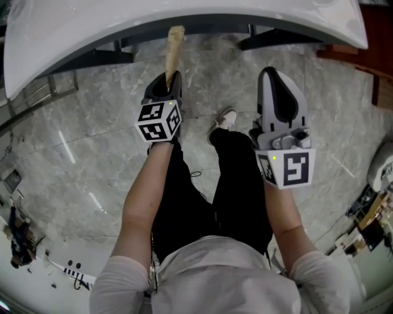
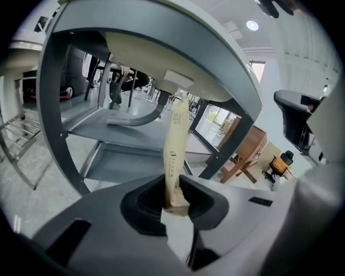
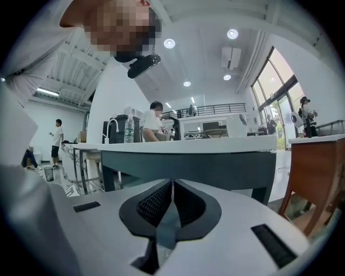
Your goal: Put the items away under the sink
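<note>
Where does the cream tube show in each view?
Head view: cream tube top centre, held by the left gripper.
Left gripper view: cream tube centre, clamped between the jaws.
Right gripper view: not in it.
Shared landmark: the white counter on its dark frame.

We see a white rounded counter on dark grey legs [image 1: 123,15] above a grey marble-patterned floor [image 1: 80,153]. Beneath the counter, a flat grey shelf [image 2: 124,133]. Right of it, a brown wooden table [image 3: 315,178]. Above it, round white ceiling lights [image 3: 169,43]; beyond it, tall windows [image 3: 280,91].
</note>
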Available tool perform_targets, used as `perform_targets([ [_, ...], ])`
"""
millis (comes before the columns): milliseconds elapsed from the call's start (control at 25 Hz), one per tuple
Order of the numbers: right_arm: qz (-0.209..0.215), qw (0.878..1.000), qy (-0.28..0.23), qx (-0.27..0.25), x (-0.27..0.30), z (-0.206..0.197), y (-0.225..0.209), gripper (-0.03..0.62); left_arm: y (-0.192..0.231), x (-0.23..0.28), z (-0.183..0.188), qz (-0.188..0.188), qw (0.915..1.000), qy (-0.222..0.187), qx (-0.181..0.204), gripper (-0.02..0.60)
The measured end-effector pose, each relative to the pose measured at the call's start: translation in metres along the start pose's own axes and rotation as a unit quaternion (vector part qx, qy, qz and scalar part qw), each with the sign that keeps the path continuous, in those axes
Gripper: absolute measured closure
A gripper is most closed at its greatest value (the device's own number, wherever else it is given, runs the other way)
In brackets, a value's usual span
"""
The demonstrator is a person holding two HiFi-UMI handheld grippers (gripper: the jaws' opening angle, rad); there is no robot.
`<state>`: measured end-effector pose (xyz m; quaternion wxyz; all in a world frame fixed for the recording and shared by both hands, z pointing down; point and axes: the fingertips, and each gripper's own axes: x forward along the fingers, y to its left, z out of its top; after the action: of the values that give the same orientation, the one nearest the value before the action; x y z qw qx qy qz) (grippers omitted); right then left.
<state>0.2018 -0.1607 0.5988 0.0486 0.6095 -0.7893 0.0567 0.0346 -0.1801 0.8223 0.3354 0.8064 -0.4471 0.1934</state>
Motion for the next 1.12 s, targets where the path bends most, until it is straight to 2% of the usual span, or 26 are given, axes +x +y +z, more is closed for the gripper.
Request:
perform_targets([
  [400,-0.010,1.000,-0.009,-0.006,0.017,-0.021,-0.015,0.553,0.021,0.043,0.011,0.007,0.9999,0.007,0.009,0.522],
  [560,-0.016,1.000,-0.019,-0.013,0.027,-0.022,-0.016,0.553,0.032,0.066,0.029,0.003,0.9998,0.013,-0.015,0.522],
  [640,-0.014,1.000,-0.017,-0.015,0.031,-0.027,-0.016,0.553,0.035,0.088,0.059,-0.010,0.9996,-0.014,-0.024,0.519],
  [760,-0.009,1.000,-0.013,-0.016,0.036,-0.035,-0.014,0.553,0.042,0.116,0.096,-0.012,0.9981,-0.060,0.000,0.505],
  [840,-0.003,1.000,-0.011,-0.019,0.038,-0.039,-0.010,0.553,0.044,0.123,0.103,-0.009,0.9973,-0.072,0.006,0.506],
  [1000,0.007,1.000,-0.009,-0.023,0.044,-0.044,-0.005,0.553,0.052,0.130,0.105,-0.012,0.9953,-0.095,-0.009,0.488],
  [1080,0.008,1.000,-0.009,-0.025,0.046,-0.047,-0.005,0.553,0.053,0.132,0.107,-0.019,0.9936,-0.111,-0.012,0.454],
  [1120,0.009,1.000,-0.007,-0.025,0.046,-0.049,-0.004,0.553,0.052,0.133,0.108,-0.025,0.9927,-0.117,-0.009,0.408],
])
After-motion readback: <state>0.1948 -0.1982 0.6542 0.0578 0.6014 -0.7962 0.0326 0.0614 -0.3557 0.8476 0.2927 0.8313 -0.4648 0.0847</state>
